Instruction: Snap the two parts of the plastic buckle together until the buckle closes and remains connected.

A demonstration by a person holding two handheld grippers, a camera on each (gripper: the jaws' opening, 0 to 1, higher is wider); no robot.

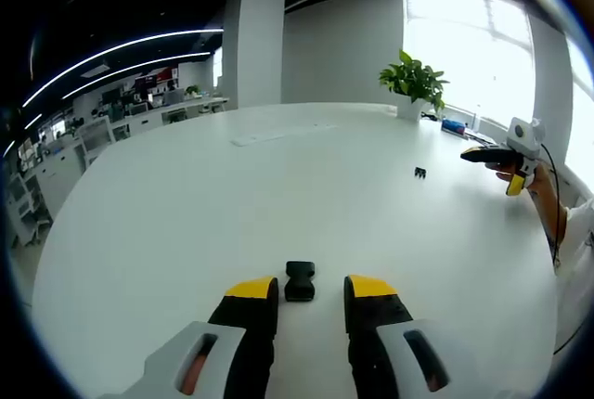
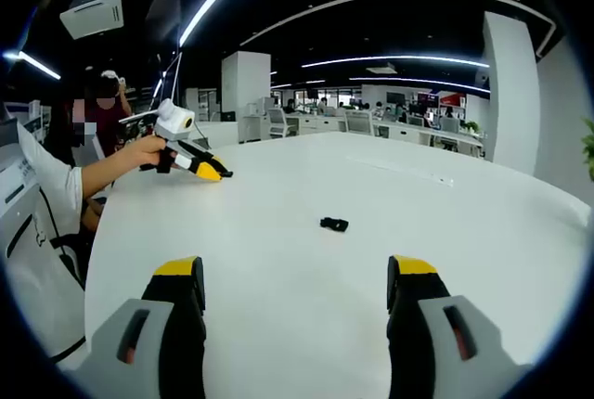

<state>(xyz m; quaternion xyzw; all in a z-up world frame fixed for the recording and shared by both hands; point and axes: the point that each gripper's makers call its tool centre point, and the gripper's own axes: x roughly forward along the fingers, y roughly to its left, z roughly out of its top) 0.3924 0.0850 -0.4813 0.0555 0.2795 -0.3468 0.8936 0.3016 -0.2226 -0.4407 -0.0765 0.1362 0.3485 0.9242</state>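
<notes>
The left tongs [image 1: 311,299] are hovering released just short of one black plastic buckle part [image 1: 300,281] lying on the white tabletop [image 1: 186,213], seemingly lining up a grasp, while the right tongs [image 2: 295,280] are spreading wide, well back from the other small black buckle part [image 2: 334,225].

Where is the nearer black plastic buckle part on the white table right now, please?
In the left gripper view, the black plastic buckle part lies on the white table just ahead of the open left gripper, between its yellow tips.
</notes>
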